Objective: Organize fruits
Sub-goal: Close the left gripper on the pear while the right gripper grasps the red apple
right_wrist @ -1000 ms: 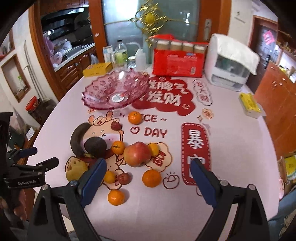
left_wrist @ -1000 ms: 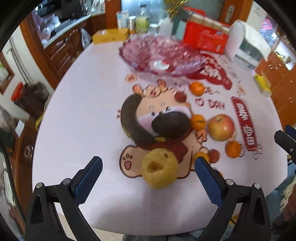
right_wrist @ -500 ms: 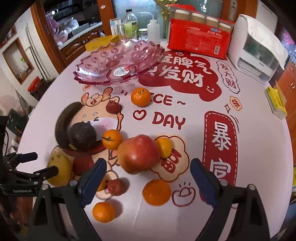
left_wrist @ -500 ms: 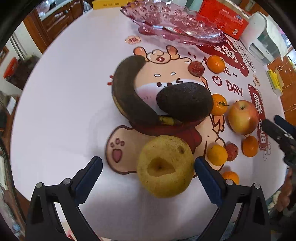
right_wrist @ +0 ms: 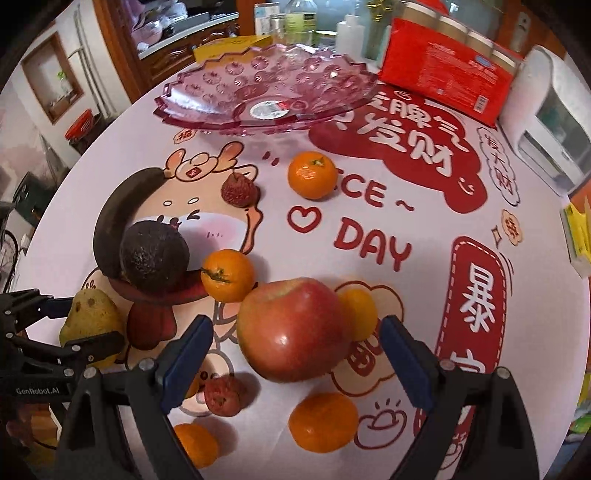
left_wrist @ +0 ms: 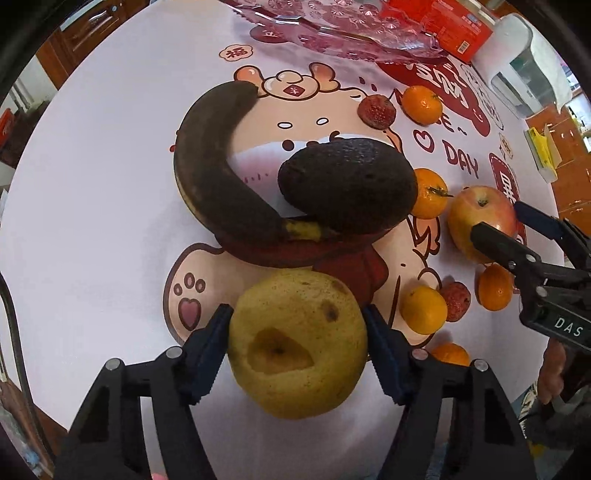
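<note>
My left gripper (left_wrist: 297, 334) is shut on a yellow pear (left_wrist: 297, 345) that rests on the table; its pads press both sides. The pear also shows at the left of the right wrist view (right_wrist: 90, 317). My right gripper (right_wrist: 297, 354) is open around a red apple (right_wrist: 293, 328), with gaps on both sides. Beyond the pear lie a blackened banana (left_wrist: 218, 173) and a dark avocado (left_wrist: 347, 190). Several mandarins (right_wrist: 312, 175) and lychees (right_wrist: 238, 190) are scattered around. The pink glass fruit bowl (right_wrist: 266, 88) stands at the back and holds no fruit.
A red carton (right_wrist: 448, 79) and a white appliance (right_wrist: 550, 122) stand behind the bowl at the right. Bottles (right_wrist: 301, 22) and a yellow box (right_wrist: 232, 46) stand at the far edge. A yellow pack (right_wrist: 578, 232) lies at the right edge. Wooden cabinets surround the round table.
Both grippers moved down and forward. The left one closed from wide open onto the pear. The right one came down around the apple and stayed open.
</note>
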Motion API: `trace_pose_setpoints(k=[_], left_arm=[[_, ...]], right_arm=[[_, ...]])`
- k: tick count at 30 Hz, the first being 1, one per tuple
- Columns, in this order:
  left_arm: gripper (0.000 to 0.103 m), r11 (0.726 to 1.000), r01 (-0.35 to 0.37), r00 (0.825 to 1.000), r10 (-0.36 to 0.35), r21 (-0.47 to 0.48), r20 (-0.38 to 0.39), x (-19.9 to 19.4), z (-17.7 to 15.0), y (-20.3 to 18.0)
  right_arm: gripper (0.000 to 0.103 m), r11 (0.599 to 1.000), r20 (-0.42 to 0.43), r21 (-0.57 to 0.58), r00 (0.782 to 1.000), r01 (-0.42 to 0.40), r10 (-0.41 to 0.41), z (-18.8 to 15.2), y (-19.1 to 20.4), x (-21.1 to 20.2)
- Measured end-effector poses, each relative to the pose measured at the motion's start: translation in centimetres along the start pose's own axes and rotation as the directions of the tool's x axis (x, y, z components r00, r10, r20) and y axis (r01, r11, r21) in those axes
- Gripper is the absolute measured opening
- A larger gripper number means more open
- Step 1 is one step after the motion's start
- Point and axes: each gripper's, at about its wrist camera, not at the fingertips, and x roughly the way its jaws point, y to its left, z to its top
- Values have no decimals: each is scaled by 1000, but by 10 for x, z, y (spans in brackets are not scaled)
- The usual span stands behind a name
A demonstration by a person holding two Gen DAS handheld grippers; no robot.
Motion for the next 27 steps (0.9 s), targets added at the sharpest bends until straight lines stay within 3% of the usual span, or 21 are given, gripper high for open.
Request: trace_pose_setpoints(k=[3,5,12,17,19,27], left_arm=[[69,1000,-4,1000,4,4,-1,0,0,-1],[69,1000,-3,1000,3,3,-2,0,0,0],[69,1000,-19,1000,19,2,0,0,0,-1],[69,999,-38,999,38,6,4,2,0,-3],[68,999,-35,999,35,0,3,3,0,-1],[67,999,-32,999,32,16,21,1,-1,-1]], right_arm=[[92,1000,-4,-22,1000,3,-3,2,4,4],[84,999,-16,-34,1000,-1,0,2,7,7],[77,997,-46,-57,998,48,-50,-1,8,21],[77,992,-20,-85,995,93,-96,2,14,23],[72,987,-6,-100,992,124,-125,2,16,23],[71,993,-4,-71,995,95,-96,-2,13,19]])
